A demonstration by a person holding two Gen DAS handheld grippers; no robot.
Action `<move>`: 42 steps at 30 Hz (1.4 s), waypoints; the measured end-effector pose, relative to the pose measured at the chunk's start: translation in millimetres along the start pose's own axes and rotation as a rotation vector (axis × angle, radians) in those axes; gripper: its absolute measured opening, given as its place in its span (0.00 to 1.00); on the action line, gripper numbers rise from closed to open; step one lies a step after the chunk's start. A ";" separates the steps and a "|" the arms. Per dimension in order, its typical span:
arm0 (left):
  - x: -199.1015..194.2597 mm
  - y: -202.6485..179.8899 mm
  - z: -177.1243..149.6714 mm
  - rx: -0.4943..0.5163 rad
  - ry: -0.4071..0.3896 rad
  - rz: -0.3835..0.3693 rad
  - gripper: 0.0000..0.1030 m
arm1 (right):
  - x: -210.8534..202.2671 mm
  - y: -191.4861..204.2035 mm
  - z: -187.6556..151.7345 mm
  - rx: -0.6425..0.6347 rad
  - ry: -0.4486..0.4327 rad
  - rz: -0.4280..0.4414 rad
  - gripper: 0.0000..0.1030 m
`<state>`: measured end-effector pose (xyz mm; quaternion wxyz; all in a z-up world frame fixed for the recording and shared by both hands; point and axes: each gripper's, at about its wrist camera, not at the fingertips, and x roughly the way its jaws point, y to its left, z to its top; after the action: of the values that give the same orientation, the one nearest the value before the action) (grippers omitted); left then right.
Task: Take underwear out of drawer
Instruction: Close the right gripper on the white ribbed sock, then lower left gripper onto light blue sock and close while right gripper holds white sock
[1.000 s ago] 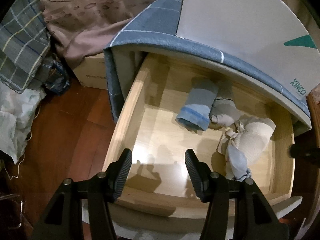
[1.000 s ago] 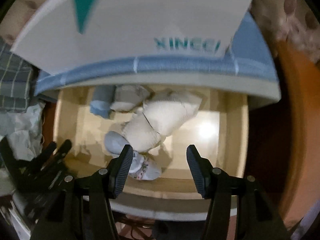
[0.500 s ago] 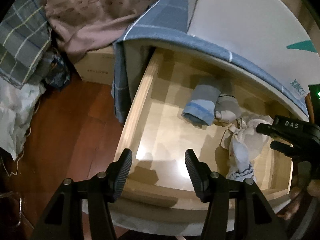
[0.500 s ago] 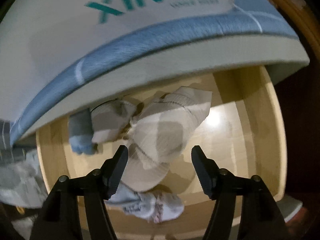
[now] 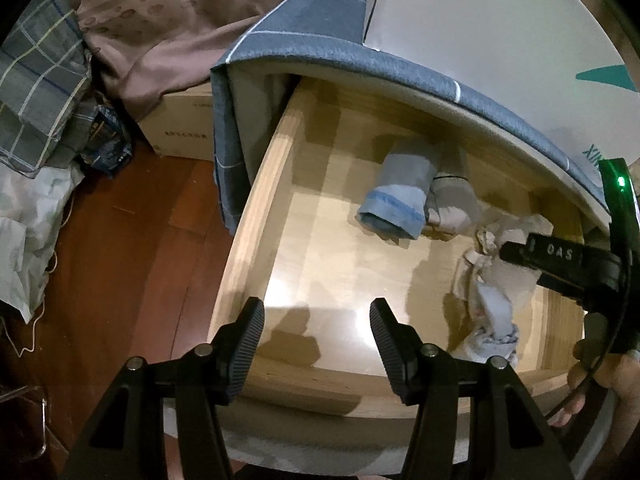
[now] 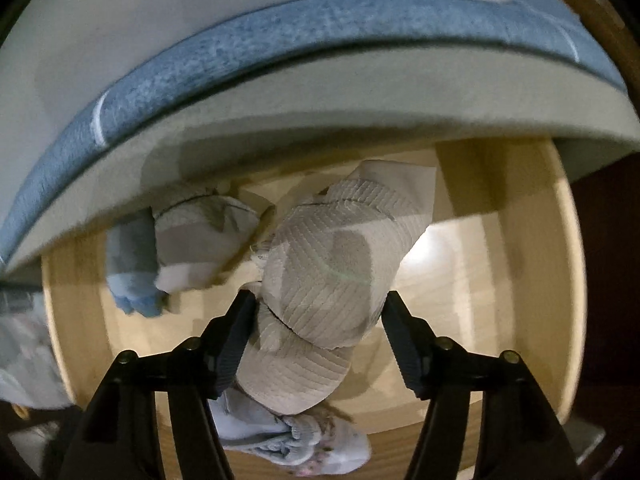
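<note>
My right gripper (image 6: 318,312) points down into the pale wooden open drawer (image 5: 256,208), jaws closing, straddling the cream ribbed underwear bundle (image 6: 332,268). Left pad looks against the fabric edge; right pad shows a sliver of gap (blur, can't confirm contact). Not gripped yet.

The bundle sits right of centre in the drawer, near the right wall. A pale blue crumpled garment (image 6: 288,440) lies under it toward the front rim. A grey rolled garment (image 6: 200,244) and a blue rolled garment with a lighter band (image 5: 396,204) lie side by side at the back, partly under the blue cloth-covered cabinet top edge (image 5: 400,64), which overhangs and limits room there.

My left gripper (image 5: 316,340) hovers over the drawer's front rim, jaws wide, nothing between them. Bare drawer floor on the left half gives free room. Dark red wooden floor (image 5: 120,240) lies left of the drawer.
</note>
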<state>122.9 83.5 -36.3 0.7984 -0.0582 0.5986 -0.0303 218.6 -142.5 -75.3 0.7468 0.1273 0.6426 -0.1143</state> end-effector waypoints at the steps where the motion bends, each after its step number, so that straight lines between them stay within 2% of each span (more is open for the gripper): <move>1: 0.9 -0.6 0.0 0.001 0.004 0.000 0.55 | 0.0 0.6 0.0 -0.027 -0.002 -0.013 0.59; 6: 3.6 -1.4 0.2 0.005 0.015 -0.001 0.55 | -2.1 -3.1 -2.3 -0.171 0.002 -0.077 0.58; 10: 5.3 -2.4 0.7 0.004 0.017 -0.004 0.55 | -0.9 -4.1 -7.8 -0.310 -0.005 -0.187 0.59; 18: 7.4 -5.4 0.5 0.018 0.020 -0.008 0.55 | 12.2 -8.9 -29.2 -0.381 0.048 -0.247 0.59; 27: 10.2 -10.6 3.1 0.043 0.027 -0.013 0.55 | 14.2 -13.4 -36.0 -0.398 0.092 -0.218 0.56; 30: 13.3 -14.3 7.7 0.063 0.036 -0.035 0.55 | 13.3 -16.0 -43.8 -0.378 0.101 -0.195 0.55; 32: 14.6 -18.1 11.4 0.087 0.036 -0.055 0.55 | 19.0 -23.2 -33.5 -0.343 0.110 -0.168 0.55; 36: 13.1 -27.7 24.5 0.132 -0.002 -0.077 0.55 | 21.5 -45.4 -34.7 -0.290 0.118 -0.117 0.54; 39: 11.3 -38.1 36.4 0.188 -0.066 -0.041 0.55 | 19.6 -64.2 -30.6 -0.273 0.125 -0.098 0.53; 42: 16.4 -53.1 42.0 0.289 -0.081 -0.015 0.55 | 22.3 -69.1 -29.5 -0.272 0.124 -0.097 0.52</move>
<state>168.9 31.3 -33.4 0.8217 0.0518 0.5547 -0.1197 171.3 -197.7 -104.6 0.7096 0.0009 0.7025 -0.0541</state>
